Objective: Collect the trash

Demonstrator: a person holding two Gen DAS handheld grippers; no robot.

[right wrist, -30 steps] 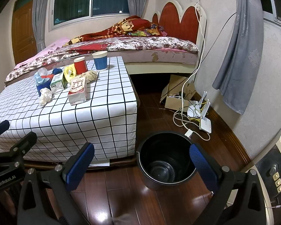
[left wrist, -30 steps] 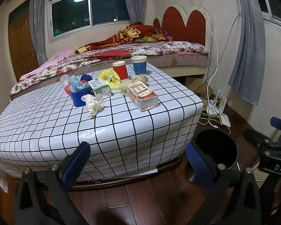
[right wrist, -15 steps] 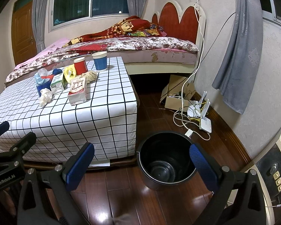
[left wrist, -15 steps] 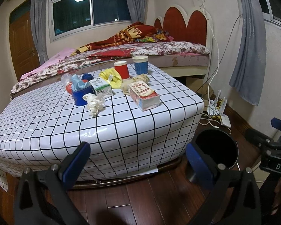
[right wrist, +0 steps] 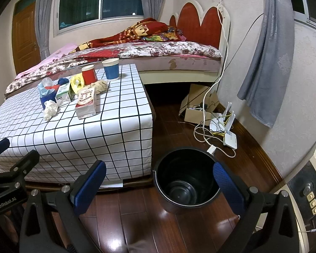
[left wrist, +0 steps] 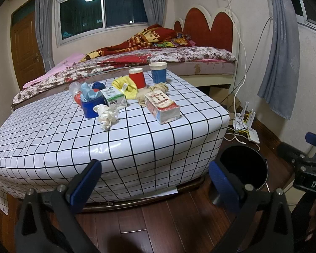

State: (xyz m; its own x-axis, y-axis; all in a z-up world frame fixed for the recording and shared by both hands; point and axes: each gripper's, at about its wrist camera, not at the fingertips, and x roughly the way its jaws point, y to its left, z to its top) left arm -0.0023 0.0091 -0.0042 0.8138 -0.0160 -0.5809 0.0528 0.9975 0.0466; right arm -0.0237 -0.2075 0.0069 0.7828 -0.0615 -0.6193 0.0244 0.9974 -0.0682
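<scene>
A low table with a black-and-white checked cloth point(left wrist: 52, 139) point(right wrist: 115, 130) carries the trash: a crumpled white tissue point(left wrist: 107, 115) point(right wrist: 50, 108), a red-and-white carton point(left wrist: 163, 107) point(right wrist: 86, 103), a green-and-white carton point(left wrist: 114, 98), a blue cup stuffed with blue paper point(left wrist: 91, 103), a red cup point(left wrist: 137, 78), a blue cup point(left wrist: 158, 72), a yellow wrapper point(left wrist: 125, 86). A black bin point(right wrist: 186, 177) point(left wrist: 242, 168) stands empty on the floor right of the table. My left gripper point(left wrist: 153, 181) is open, short of the table's front. My right gripper point(right wrist: 158, 181) is open above the floor by the bin.
A bed point(left wrist: 158, 57) with a red headboard lies behind the table. Cables and a white router point(right wrist: 229, 139) litter the floor by the right wall, beside a cardboard box point(right wrist: 200, 105). Grey curtain point(right wrist: 267, 52) hangs at right. A wooden door point(left wrist: 25, 48) is at left.
The left wrist view has drifted slightly toward the table; nothing on the table has moved. Both grippers stay open and empty.
</scene>
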